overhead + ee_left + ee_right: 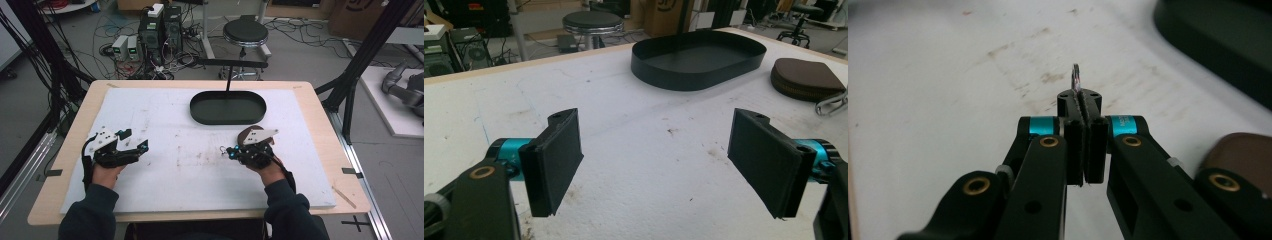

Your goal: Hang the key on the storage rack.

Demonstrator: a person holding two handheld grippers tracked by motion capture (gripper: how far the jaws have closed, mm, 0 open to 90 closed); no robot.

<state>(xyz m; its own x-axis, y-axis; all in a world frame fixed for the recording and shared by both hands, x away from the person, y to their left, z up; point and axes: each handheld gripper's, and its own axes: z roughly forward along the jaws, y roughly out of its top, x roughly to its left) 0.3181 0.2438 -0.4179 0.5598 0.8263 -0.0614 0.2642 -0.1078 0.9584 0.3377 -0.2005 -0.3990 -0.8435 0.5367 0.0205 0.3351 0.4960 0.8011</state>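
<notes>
The right gripper (1080, 100) has its 2 jaws pressed together on a thin metal ring (1076, 76), which sticks up past the tips; in the high view the same ring shows as a small clip or carabiner at the front of the right gripper (228, 151). Just behind that hand lies a brown zipped case (248, 134), rounded like a wedge, on the white board (165, 175) that covers the wooden table (320, 105), a little right of the middle. From the left gripper view the ring seems to join the case (808, 79) at its near corner, so the pinch on the ring is probably the way to lift or drag the case without crushing it. The black oval tray (228, 107) sits empty near the far edge of the board, right of centre, near the case, and looks like the likely place for it. The left gripper (136, 148) rests near the left edge of the board with its jaws spread wide and nothing between the pads (555, 162), apparently waiting its turn. Small white print runs along the teal collar (1124, 125) of the right gripper, but it is too blurred to read; no other label or brand can be made out on the case or tray.
</notes>
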